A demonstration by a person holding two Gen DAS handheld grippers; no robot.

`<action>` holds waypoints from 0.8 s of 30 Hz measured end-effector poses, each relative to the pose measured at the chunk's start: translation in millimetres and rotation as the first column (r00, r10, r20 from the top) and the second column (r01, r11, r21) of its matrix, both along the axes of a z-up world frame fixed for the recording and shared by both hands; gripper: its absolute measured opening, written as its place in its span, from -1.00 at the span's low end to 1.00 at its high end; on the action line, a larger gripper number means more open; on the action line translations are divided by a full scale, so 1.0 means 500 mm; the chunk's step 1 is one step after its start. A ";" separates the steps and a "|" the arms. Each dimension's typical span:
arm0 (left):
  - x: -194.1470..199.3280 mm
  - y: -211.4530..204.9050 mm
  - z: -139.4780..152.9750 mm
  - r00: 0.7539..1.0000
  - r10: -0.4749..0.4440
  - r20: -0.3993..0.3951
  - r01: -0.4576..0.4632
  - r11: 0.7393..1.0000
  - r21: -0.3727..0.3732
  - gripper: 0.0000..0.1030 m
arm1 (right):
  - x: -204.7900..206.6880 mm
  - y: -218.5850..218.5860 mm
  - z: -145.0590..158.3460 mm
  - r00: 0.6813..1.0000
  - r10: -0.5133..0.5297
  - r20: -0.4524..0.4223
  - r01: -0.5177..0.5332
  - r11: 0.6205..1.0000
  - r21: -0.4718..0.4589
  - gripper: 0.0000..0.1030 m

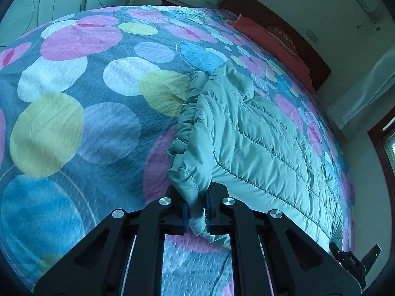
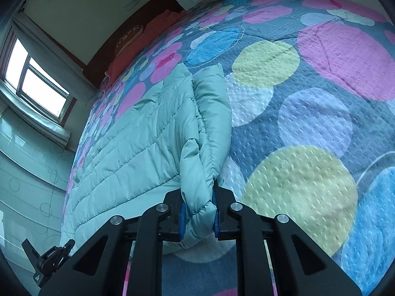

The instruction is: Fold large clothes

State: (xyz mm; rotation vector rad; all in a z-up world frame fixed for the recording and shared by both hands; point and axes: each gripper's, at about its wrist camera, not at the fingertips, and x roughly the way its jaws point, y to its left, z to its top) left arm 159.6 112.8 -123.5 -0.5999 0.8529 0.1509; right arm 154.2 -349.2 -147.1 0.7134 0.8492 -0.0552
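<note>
The pale green quilted jacket (image 1: 259, 143) lies on the bed (image 1: 74, 98), stretching toward twelve o'clock in both wrist views. The left gripper (image 1: 196, 213) is clamped on a puffy edge fold; the right gripper (image 2: 198, 218) likewise pinches a thick bunch. The slick padded fabric could slide out of the fingers if lifted unevenly, skewing the fold. Both grippers sit low, angled down over the bed.

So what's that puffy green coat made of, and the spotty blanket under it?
The puffy green coat looks like thin, smooth, slightly shiny synthetic shell, maybe nylon or polyester, stitched in quilted rows over soft filling. The spotty blanket looks like matte woven cotton-type cloth; its surface is dimpled with tiny bumps. Neither fibre is certain.
</note>
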 end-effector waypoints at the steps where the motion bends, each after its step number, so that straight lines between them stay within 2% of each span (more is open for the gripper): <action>1: -0.012 0.002 0.001 1.000 -0.001 -0.002 0.001 1.000 -0.001 -0.83 | -0.011 0.001 0.000 1.000 0.002 -0.001 -0.002 1.000 0.002 -0.69; 14: -0.195 0.032 -0.005 1.000 -0.021 -0.021 0.021 1.000 -0.014 -0.83 | -0.180 0.007 -0.006 0.998 0.054 -0.032 -0.053 0.998 0.030 -0.69; 21: -0.243 0.036 -0.020 0.999 -0.036 -0.040 0.036 0.999 -0.003 -0.82 | -0.235 0.022 -0.020 0.995 0.079 -0.057 -0.078 0.997 0.009 -0.68; 24: -0.247 0.033 -0.023 0.998 -0.044 -0.044 0.044 0.999 0.009 -0.81 | -0.234 0.028 -0.016 0.994 0.092 -0.058 -0.094 0.995 -0.024 -0.59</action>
